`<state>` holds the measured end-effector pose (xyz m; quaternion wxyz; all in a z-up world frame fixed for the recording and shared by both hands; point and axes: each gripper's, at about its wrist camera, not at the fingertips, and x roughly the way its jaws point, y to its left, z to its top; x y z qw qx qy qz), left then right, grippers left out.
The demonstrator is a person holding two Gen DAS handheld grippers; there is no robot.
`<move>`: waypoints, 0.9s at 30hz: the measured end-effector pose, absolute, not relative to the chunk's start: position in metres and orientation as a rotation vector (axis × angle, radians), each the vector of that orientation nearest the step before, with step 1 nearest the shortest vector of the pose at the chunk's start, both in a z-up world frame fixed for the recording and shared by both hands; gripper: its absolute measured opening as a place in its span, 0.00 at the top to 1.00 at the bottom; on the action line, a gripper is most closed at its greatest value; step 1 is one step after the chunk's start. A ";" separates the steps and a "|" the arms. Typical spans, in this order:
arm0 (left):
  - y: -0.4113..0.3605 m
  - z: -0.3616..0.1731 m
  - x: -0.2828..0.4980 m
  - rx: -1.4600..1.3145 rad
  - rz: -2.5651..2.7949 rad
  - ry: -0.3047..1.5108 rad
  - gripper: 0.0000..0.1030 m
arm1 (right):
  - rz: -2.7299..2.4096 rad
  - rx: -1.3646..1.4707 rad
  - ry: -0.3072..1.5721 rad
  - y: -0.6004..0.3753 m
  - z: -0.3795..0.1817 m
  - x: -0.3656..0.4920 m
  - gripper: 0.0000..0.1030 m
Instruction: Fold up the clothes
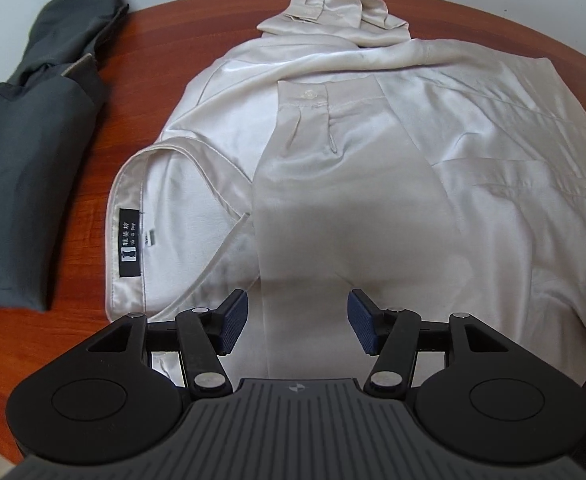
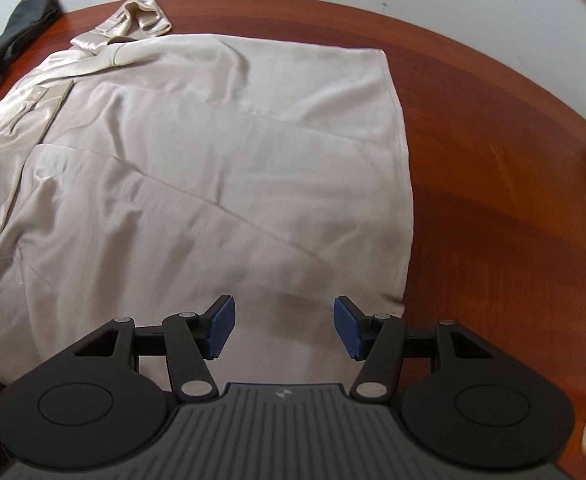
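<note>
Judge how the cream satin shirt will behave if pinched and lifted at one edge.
The cream shirt likely drapes limply: it lies in soft folds. Its sheen suggests slippery cloth that may slide on the wooden table. The folded sleeve could fall open.

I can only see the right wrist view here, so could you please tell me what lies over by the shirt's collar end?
Observer: The cream shirt has its neckline toward the left side of the left wrist view, with a black label sewn inside it.
Operator: Thank you. Is a sleeve already folded in?
Observer: Yes, one sleeve lies across the shirt body, its buttoned cuff pointing toward the table's far edge.
Operator: And the dark thing at my top left corner?
Observer: It is a dark grey garment, loosely folded, lying on the wooden table beside the shirt and apart from it.
Operator: Is the left gripper holding anything?
Observer: No, the left gripper is open above the sleeve.
</note>
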<state>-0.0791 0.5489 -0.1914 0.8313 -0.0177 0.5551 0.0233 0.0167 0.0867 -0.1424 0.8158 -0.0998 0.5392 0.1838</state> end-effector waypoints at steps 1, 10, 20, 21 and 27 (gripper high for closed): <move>0.551 -0.194 -0.079 -0.045 0.045 1.184 0.45 | 0.385 -0.206 1.153 0.086 -0.143 0.013 0.40; 0.560 -0.211 -0.080 -0.061 -0.023 1.207 0.55 | 0.322 -0.151 1.166 0.088 -0.146 -0.020 0.40; 0.563 -0.209 -0.083 -0.090 -0.085 1.175 0.95 | 0.294 -0.134 1.148 0.095 -0.138 -0.052 0.37; 0.562 -0.204 -0.086 -0.109 -0.107 1.162 0.96 | 0.292 -0.133 1.146 0.095 -0.136 -0.056 0.36; 0.546 -0.182 -0.112 -0.113 -0.194 1.109 0.98 | 0.288 -0.136 1.137 0.096 -0.131 -0.079 0.36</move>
